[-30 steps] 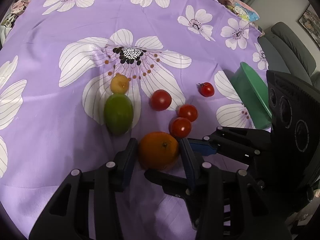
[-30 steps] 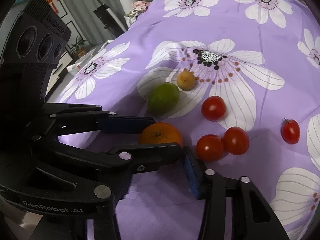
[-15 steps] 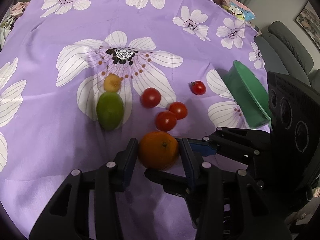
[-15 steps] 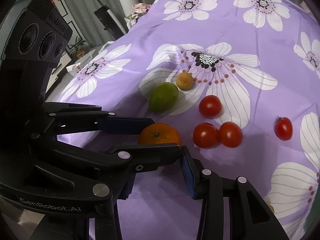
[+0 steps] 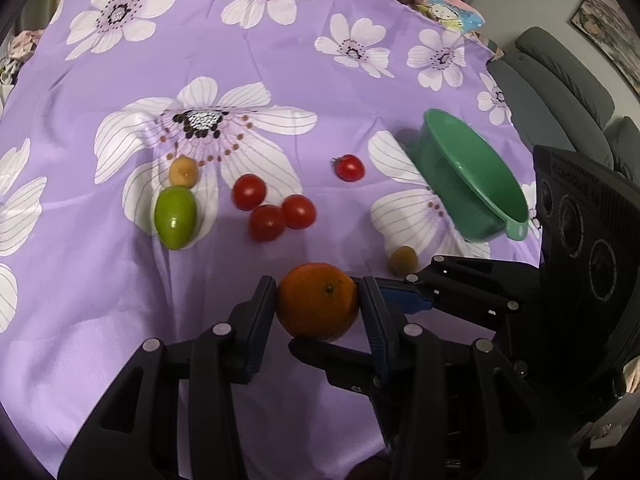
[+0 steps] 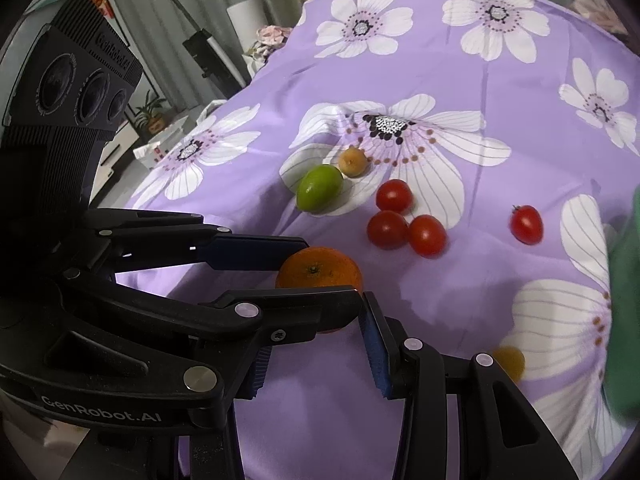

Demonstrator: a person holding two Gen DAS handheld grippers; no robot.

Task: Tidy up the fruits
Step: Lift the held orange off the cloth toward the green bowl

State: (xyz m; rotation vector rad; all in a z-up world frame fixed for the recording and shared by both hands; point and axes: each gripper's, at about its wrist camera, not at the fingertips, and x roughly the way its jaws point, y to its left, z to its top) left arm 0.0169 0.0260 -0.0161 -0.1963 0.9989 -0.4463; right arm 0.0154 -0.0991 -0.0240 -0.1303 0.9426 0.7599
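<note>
**Two grippers on one orange, right grip unclear**

Hidden / hard to read:
- Left gripper (image 5: pixel 317 282): fingers pinch the orange (image 5: pixel 318 304) on its left and right sides, both pads on the skin. Clear in the left wrist view.
- Right gripper (image 6: pixel 316 332): comes in from the side with one finger beyond the orange and one on the near side. The far tip is hidden behind the left gripper's finger, so I can't tell whether its pads press. In its own view one finger is mostly covered by the left gripper, as is the lower half of the orange.
- Can't tell whether the orange is clear of the purple floral cloth (image 5: pixel 280 80).
- Green bowl (image 5: pixel 476 176) is whole in the left view. In the right view it's only a blurred green edge, cut off at the frame.
- Second small yellow fruit (image 5: pixel 404 260) sits near the bowl, half hidden behind a finger in the right view.

Versus a second ago:
- Cluster of three cherry tomatoes (image 5: pixel 276 208) was almost touching the orange and is now well apart from it.
- Bowl was cut off and is now fully in frame.
- The second yellow fruit is newly visible.

Orientation:
- Orange stem dimple faces up toward the cameras. It's round, with no long axis.
- Green fruit (image 5: pixel 175 216) is oval with its long axis running near to far, just beside the first small yellow fruit (image 5: pixel 183 172).
- Lone stemmed tomato (image 5: pixel 349 167) lies between the cluster and the bowl.
</note>
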